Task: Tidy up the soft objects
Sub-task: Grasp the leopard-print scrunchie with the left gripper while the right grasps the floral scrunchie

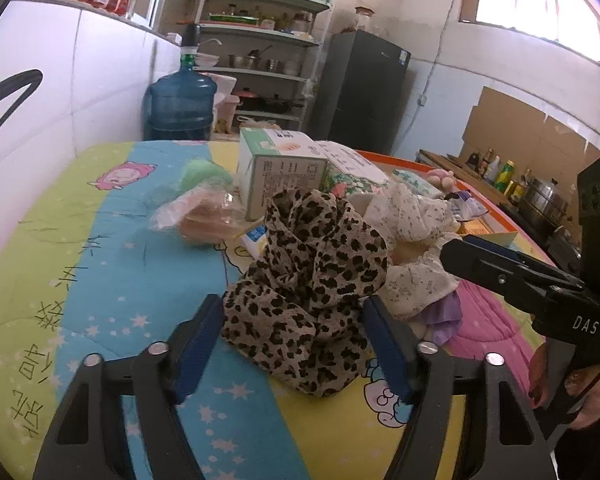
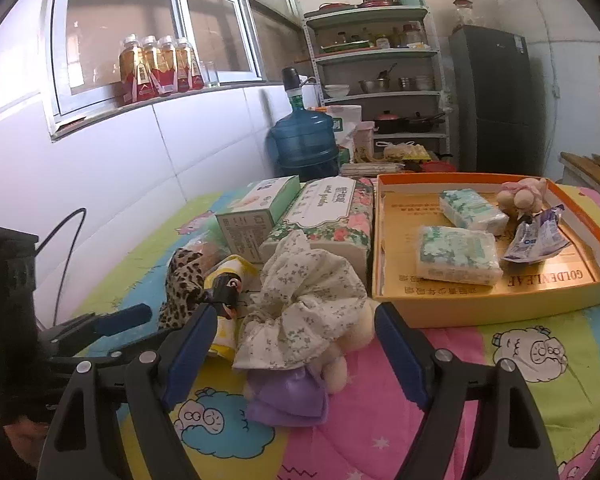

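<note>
Directly between left hand-held gripper open jaws, leopard-print cloth, untouched.

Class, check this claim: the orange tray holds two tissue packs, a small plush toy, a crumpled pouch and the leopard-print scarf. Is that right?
Not quite. The leopard-print scarf lies outside the orange tray, on the quilt left of it, as the right wrist view shows. The tissue packs, plush toy and pouch are in the tray.

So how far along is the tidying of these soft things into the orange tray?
Done: two tissue packs and a small plush lie in the orange tray. In hand: nothing gripped; the left gripper stands open around the leopard scarf, the right gripper open before the floral cloth. Left: both cloths and the purple piece.
</note>
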Available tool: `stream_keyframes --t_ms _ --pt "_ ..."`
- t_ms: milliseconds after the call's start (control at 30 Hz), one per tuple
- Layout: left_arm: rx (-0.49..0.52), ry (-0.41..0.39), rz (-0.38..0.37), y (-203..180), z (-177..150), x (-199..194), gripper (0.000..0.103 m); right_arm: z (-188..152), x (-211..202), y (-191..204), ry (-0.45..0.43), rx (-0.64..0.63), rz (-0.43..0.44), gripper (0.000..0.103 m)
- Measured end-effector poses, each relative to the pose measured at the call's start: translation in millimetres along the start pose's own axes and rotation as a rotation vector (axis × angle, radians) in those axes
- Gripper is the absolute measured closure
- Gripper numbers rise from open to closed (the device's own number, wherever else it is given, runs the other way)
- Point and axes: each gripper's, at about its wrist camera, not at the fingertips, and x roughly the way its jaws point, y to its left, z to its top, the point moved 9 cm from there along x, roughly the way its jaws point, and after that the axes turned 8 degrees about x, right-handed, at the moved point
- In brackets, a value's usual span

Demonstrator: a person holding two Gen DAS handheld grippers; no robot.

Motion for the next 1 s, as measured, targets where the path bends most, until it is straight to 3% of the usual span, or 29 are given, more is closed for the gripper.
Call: stream_keyframes --t_ms 67,167,233,333,367,500,1000 --pt "-0.003 0.019 0.001 0.9 -2.1 4.4 0.062 -2.0 2.6 1.2 0.012 0.007 0.014 0.025" --pt "-0.009 0.017 -0.002 1.3 -2.5 5.7 0.085 -6.7 7.5 0.8 0.031 0.010 0.013 0.038" --pt "-0.004 0.024 0.002 1.1 -3.4 7.0 0.091 -7.7 8.2 -0.5 0.030 0.001 -0.002 0.047" --pt "0.001 0.012 0.017 0.8 -3.2 5.0 0.093 -7.7 7.6 -1.4 0.033 -0.003 -0.007 0.066" --pt "-0.001 0.007 0.019 1.7 -2.8 3.4 0.093 -8.0 7.8 -1.9 0.038 -0.001 -0.007 0.078" --pt "-0.021 -0.022 0.034 4.8 -1.6 -4.4 0.094 -7.6 5.4 -1.1 0.031 -0.009 -0.012 0.091" --pt "-0.002 -0.109 0.094 -7.9 24.0 -40.6 0.094 11.5 -20.8 9.2 -0.047 -0.042 0.005 0.094"
